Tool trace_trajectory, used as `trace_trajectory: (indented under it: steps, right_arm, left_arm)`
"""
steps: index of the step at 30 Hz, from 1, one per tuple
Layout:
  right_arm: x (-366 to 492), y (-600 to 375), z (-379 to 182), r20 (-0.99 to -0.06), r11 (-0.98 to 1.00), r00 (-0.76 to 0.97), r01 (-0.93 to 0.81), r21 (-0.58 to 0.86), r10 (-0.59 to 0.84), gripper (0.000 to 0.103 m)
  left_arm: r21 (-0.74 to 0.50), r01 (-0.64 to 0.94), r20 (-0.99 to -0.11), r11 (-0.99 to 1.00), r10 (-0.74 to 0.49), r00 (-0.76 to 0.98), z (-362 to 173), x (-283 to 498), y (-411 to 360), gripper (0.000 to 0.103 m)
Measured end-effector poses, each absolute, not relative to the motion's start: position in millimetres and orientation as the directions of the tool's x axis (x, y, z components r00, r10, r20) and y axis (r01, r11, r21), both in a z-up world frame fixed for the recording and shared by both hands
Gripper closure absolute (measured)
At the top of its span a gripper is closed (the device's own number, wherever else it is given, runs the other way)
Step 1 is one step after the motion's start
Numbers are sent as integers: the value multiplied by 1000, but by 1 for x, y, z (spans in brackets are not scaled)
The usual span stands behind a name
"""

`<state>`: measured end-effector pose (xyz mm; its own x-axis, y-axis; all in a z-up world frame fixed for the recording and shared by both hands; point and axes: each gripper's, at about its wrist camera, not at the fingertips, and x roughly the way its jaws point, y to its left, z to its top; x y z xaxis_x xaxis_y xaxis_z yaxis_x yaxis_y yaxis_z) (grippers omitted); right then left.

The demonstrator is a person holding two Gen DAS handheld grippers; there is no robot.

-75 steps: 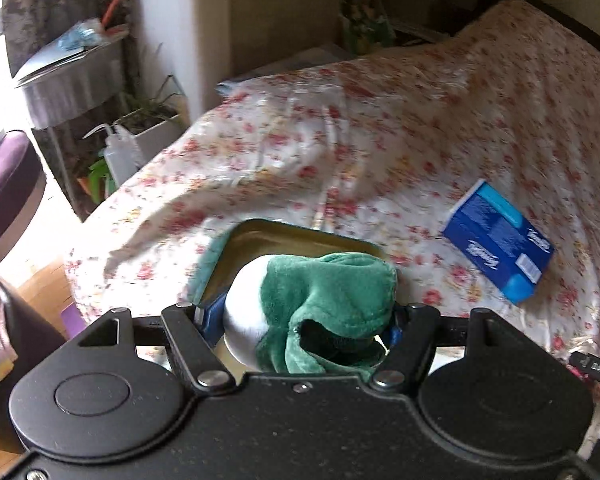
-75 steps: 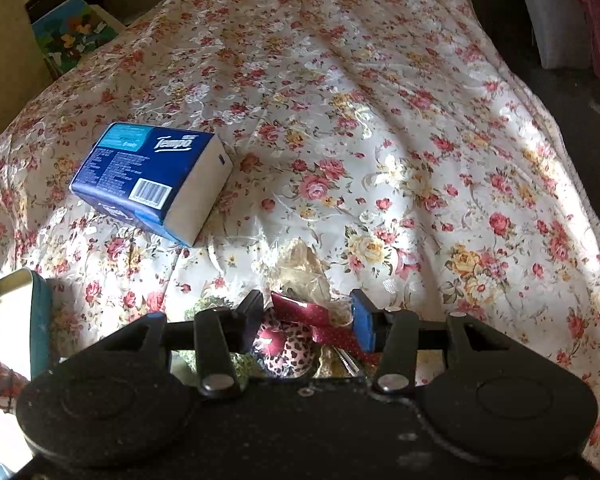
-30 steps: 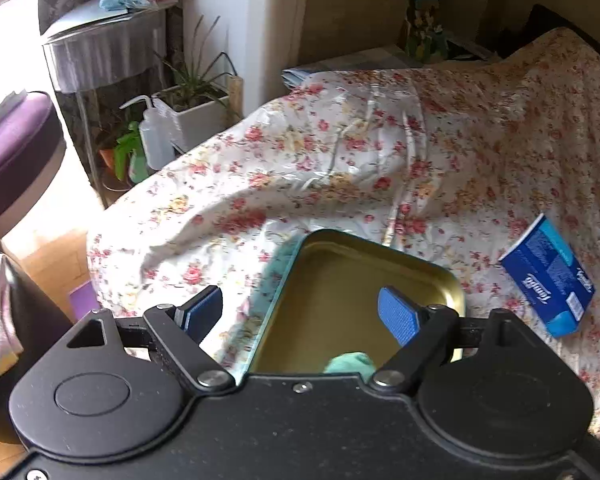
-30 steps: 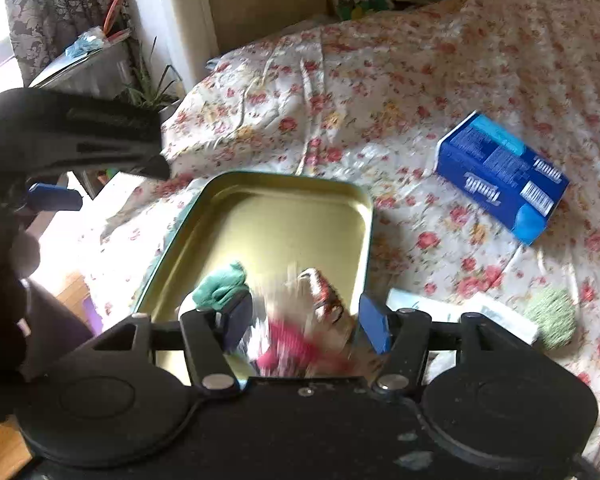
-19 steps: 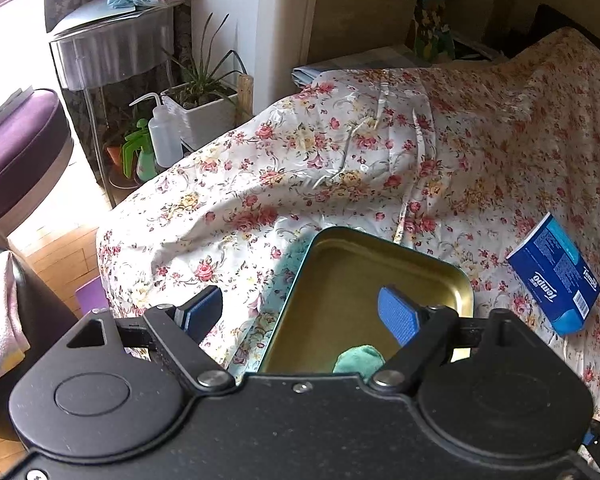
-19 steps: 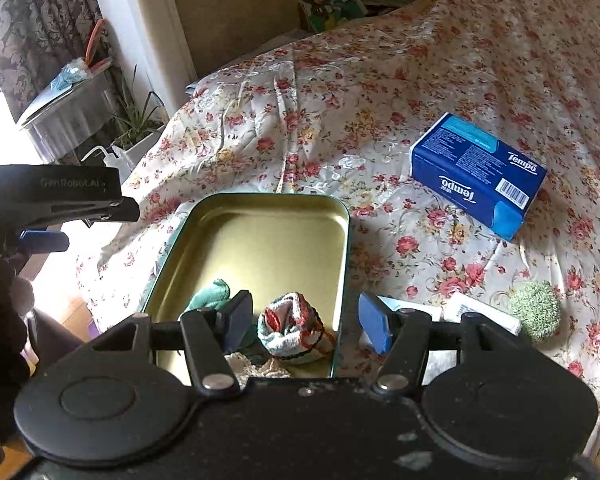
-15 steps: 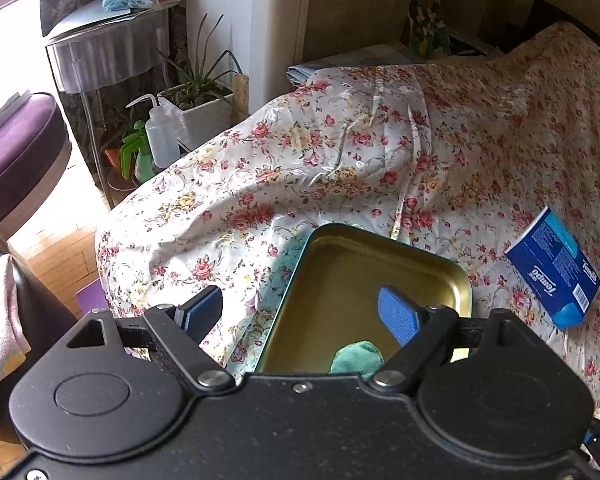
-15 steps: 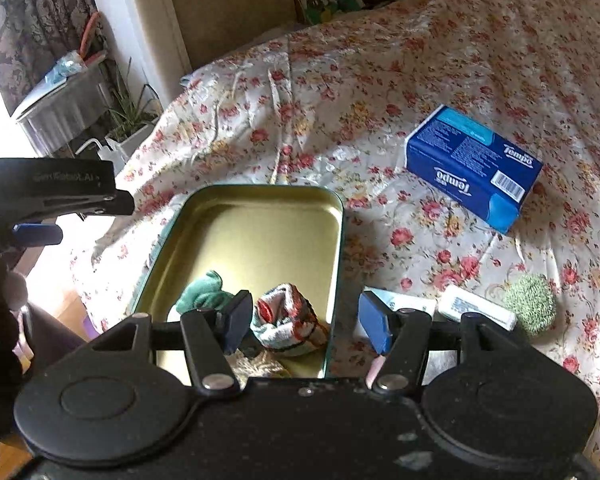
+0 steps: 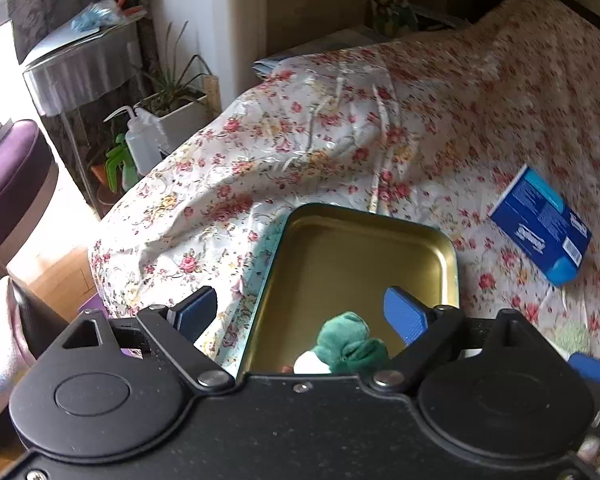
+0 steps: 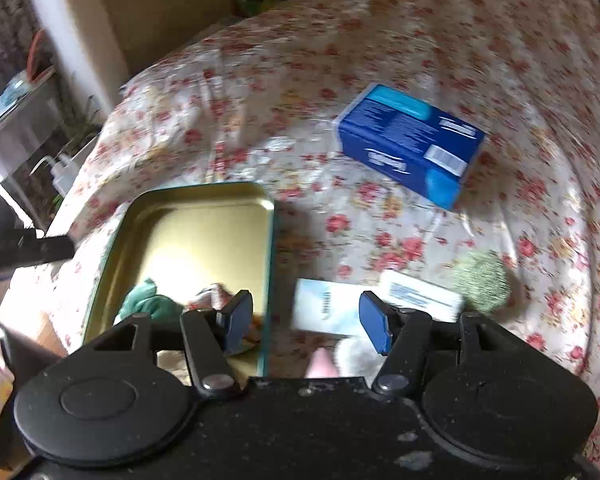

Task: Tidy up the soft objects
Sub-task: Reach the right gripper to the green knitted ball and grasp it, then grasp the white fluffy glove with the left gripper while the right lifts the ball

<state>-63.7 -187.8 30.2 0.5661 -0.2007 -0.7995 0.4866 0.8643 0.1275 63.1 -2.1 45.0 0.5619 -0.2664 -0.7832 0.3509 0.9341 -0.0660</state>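
A gold-lined tin tray (image 9: 360, 256) with teal outer walls lies on the flowered bedspread (image 9: 340, 140). A green and white soft cloth (image 9: 350, 348) sits at the tray's near end. My left gripper (image 9: 300, 314) hovers above it, its jaws opening, with nothing pressed between the pads. In the right wrist view the tray (image 10: 204, 232) holds the green cloth (image 10: 148, 304) and a red-striped soft piece (image 10: 212, 294). My right gripper (image 10: 306, 323) is open beside the tray's right wall, above a white packet (image 10: 324, 312). A fuzzy green ball (image 10: 484, 280) lies further right.
A blue tissue pack (image 10: 410, 144) rests on the bed beyond the tray, also the tissue pack (image 9: 540, 224). A second white packet (image 10: 420, 292) and a white fluffy thing (image 10: 356, 354) lie near my right gripper. Left of the bed stand a plant pot (image 9: 176, 112), a squeeze bottle (image 9: 140, 144) and a purple stool (image 9: 8, 184).
My right gripper has swung right, from above the tray's contents to over the white packets beside it. The left gripper's jaws have spread wider over the tray.
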Motion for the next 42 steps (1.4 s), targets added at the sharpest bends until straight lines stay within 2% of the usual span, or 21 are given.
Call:
trace_trajectory:
  steps: [10,16,22,42]
  right_arm:
    - [-101,-255,30,-805,774,528,616,143,-271,45]
    - [-126,-295,21,-816,715,480,688,121,-324,44]
    - [-138,-331,2,-838,654,434,746,128,-331,44]
    - [-96,-346,-44,-836,694,480,697,178,-267,44]
  left_arm:
    - [-41,471,-769,881,-329,549,49,36,-39,16]
    - [-86,523,-775,848,-387,500,46,25,-64,16]
    - [-87,562,-798,822,-396,455,37,17,-89,16]
    - [0,699,-837,715,-383,391,12,-20,-125,16]
